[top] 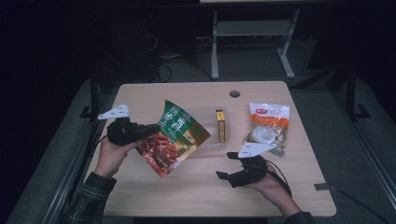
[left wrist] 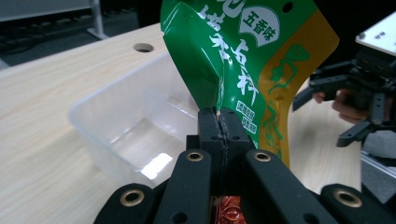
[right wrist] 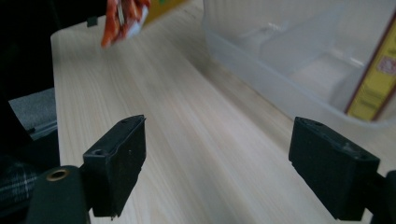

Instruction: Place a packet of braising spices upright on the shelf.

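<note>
A: My left gripper (left wrist: 219, 122) is clamped on the edge of the green snack bag (top: 173, 138), held at nine o'clock of the clear tub (top: 211, 140). Right gripper (top: 227, 164) hangs empty, jaws apart, at six.

B: Handling?

A: Light, floppy, slick film, I'd judge; pinch the flat seam.
</note>
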{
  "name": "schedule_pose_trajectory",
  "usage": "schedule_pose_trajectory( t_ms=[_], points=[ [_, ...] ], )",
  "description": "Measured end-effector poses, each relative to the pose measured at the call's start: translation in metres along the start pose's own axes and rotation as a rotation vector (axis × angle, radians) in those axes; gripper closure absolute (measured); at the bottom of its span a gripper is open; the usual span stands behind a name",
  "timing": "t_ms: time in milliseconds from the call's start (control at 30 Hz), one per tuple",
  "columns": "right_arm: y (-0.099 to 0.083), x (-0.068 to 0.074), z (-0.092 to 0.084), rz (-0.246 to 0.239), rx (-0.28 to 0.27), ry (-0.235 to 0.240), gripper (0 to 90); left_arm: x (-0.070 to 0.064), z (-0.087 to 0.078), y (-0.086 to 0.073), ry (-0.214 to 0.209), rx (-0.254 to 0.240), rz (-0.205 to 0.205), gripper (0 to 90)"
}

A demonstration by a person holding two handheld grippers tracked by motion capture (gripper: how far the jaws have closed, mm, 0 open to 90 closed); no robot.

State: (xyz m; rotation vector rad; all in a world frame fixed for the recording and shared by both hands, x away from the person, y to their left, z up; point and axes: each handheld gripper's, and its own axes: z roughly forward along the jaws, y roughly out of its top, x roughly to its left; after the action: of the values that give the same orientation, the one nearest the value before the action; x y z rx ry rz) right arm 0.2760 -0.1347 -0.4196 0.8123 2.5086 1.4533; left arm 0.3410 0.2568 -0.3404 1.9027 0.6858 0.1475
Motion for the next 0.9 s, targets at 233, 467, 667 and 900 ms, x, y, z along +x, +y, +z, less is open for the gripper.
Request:
schedule_pose_trajectory(
  t_ms=[233,467,667,900],
  points=[
    [0.018,0.000,0.013,0.012,-0.056,0.012,22.0,-0.007,0.015,-0.004,-0.047,-0.005,-0.013,90.0],
    [0.030,-0.003,0.021,0.033,-0.120,0.021,28.9,-0.021,0.028,-0.003,-0.064,0.011,0.020,90.0],
    [0.034,-0.003,0.019,0.039,-0.153,0.037,46.1,-0.035,0.046,-0.005,-0.099,0.022,0.045,90.0],
    [0.032,-0.006,0.015,0.055,-0.162,0.063,67.3,-0.039,0.052,-0.006,-0.097,0.025,0.054,90.0]
  ],
)
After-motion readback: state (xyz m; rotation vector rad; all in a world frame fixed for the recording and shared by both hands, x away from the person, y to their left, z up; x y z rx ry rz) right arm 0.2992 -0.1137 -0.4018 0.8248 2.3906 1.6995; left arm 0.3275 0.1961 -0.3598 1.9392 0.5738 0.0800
